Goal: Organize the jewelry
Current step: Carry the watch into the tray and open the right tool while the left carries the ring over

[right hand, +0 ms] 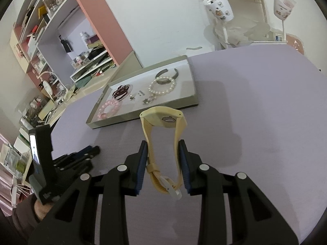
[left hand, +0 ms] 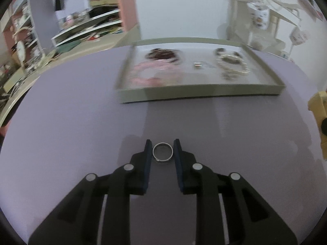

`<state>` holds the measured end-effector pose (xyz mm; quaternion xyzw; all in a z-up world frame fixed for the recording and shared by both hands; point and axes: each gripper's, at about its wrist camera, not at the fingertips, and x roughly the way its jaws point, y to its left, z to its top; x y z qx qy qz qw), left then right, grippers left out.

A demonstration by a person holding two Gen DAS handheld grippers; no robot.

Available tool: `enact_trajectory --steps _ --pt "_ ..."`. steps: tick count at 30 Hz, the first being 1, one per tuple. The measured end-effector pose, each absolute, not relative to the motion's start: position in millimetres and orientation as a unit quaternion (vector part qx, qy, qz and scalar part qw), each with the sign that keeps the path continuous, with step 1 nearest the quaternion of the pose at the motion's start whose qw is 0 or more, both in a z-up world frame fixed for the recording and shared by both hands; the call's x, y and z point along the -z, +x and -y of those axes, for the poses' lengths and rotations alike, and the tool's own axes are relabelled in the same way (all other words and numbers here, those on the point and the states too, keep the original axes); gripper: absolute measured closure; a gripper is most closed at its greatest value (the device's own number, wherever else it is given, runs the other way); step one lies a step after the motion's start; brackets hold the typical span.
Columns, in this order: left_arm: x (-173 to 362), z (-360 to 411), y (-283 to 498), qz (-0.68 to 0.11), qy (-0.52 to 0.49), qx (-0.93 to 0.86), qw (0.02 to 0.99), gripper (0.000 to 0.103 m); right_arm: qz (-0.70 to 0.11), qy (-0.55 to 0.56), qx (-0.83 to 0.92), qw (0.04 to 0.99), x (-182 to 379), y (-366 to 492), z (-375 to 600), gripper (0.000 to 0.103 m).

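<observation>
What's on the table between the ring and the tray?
Nothing: in the left wrist view, only bare purple table separates the ring from the tray.

Pink shelf unit (right hand: 98,20) w/ clutter, hanging mugs (right hand: 219,10), lilac tabletop (right hand: 255,122).

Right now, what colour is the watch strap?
Pale yellow watch strap, clearest in the right wrist view.

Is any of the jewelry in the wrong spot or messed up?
Nothing looks broken or spilled. Two pieces are not in the tray yet: the silver ring sits between the left gripper fingers, and the right gripper holds the yellow watch by its strap. The bracelets lie inside the tray.
</observation>
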<state>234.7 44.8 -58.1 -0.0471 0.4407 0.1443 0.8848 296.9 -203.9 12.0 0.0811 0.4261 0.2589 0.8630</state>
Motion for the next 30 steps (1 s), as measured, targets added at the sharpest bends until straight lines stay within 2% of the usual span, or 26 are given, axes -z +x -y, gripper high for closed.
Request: enact_trajectory --steps 7,16,30 --pt "32.5 -81.7 211.1 -0.42 -0.061 -0.157 0.891 0.081 -0.424 0.065 -0.278 0.859 -17.4 291.8 177.0 0.071" --pt "1.4 -87.6 197.1 -0.393 -0.058 -0.148 0.906 0.081 -0.425 0.045 -0.287 0.857 -21.1 288.1 155.3 0.071" --pt "-11.5 -83.9 206.5 -0.377 -0.059 -0.13 0.915 0.081 -0.415 0.01 -0.28 0.866 -34.4 302.4 138.6 0.071"
